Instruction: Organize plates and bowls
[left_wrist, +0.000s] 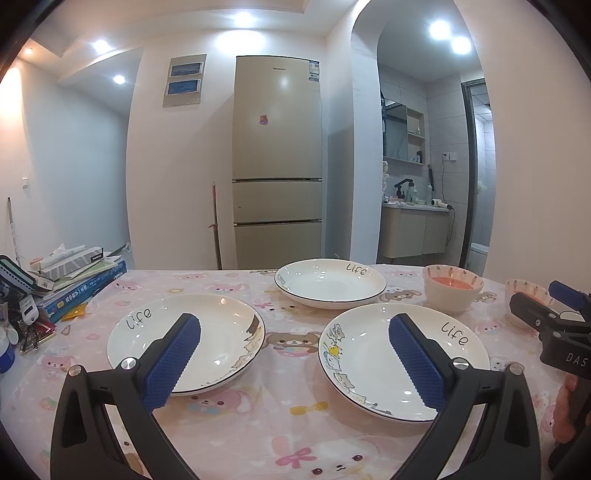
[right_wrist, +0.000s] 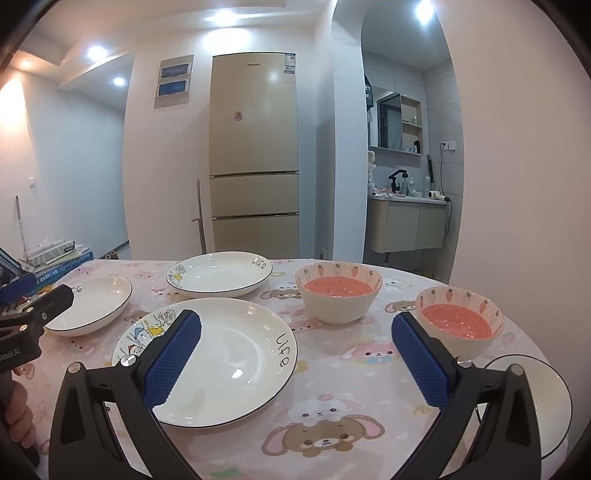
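Observation:
Three white "life" plates lie on the pink cartoon tablecloth: a left plate (left_wrist: 221, 339) (right_wrist: 96, 302), a near right plate (left_wrist: 365, 354) (right_wrist: 236, 354) and a far plate (left_wrist: 328, 282) (right_wrist: 218, 273). Two carrot-pattern bowls with pink insides stand to the right: one (left_wrist: 452, 291) (right_wrist: 338, 293) behind, one (right_wrist: 460, 319) nearer. Another white dish (right_wrist: 546, 398) shows at the right edge. My left gripper (left_wrist: 295, 354) is open and empty above the gap between the two near plates. My right gripper (right_wrist: 295, 354) is open and empty between the near plate and the nearer bowl.
A pile of books and clutter (left_wrist: 70, 280) sits on the table's left end. A beige fridge (left_wrist: 277, 166) stands behind the table, with a washroom alcove (left_wrist: 417, 177) to its right. The table's far edge runs just behind the far plate.

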